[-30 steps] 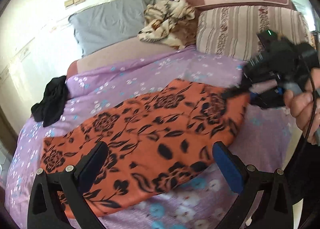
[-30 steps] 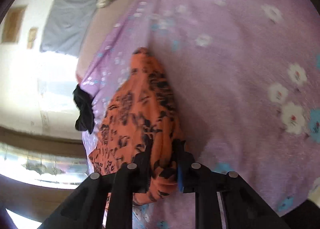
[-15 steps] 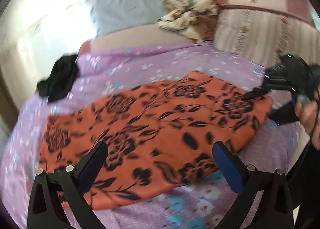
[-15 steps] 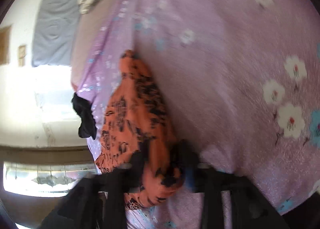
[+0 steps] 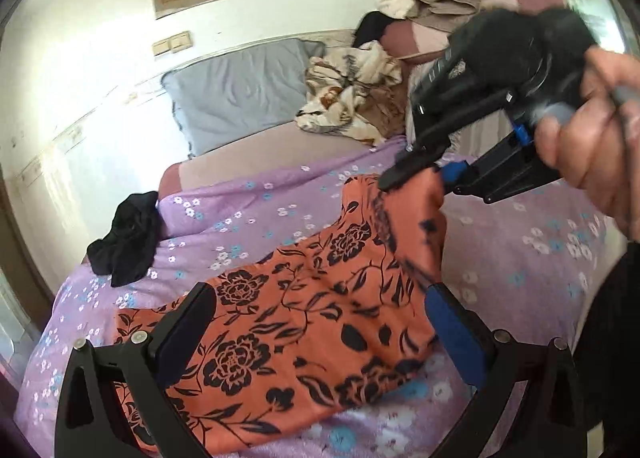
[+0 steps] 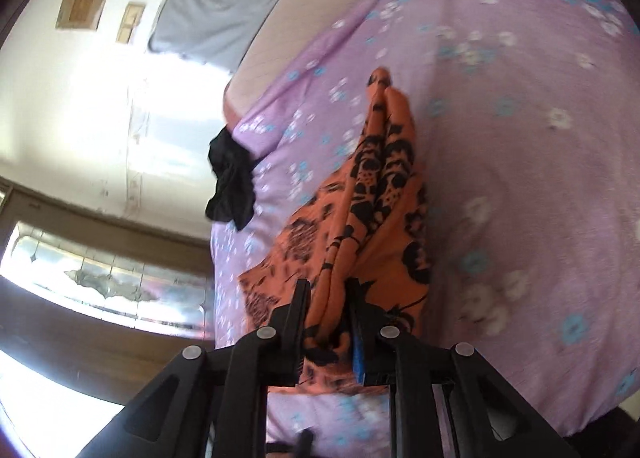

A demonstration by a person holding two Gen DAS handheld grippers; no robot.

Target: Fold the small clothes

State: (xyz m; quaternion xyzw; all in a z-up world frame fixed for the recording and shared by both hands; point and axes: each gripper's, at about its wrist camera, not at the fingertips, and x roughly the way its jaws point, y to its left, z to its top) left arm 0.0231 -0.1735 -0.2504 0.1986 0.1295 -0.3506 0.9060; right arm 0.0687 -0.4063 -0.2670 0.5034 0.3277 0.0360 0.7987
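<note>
- Left wrist view: we see the orange floral garment (image 5: 312,322) spread on the purple flowered bedspread (image 5: 520,258), its long axis running from the near left corner up toward the far right.
- Our right gripper (image 5: 416,178) has the far right end pinched; its jaws have just been closing, with the cloth between them, and that end stands lifted off the bed in a peak.
- Right wrist view shows the same hold up close: the right gripper's narrow jaws are clamped on a bunched fold of the garment (image 6: 372,218), which hangs away from them toward the bedspread (image 6: 520,138).
- Our left gripper (image 5: 320,322) has its jaws spread wide and grips nothing; the cloth lies beneath and between its fingers, though we cannot quite tell whether the pads touch it.
- We judge the fold turns on this: the raised end must travel along the long axis toward the near left end, which is closer to the left gripper.
- A black garment (image 5: 128,234) lies well apart, at the bed's left edge.
</note>
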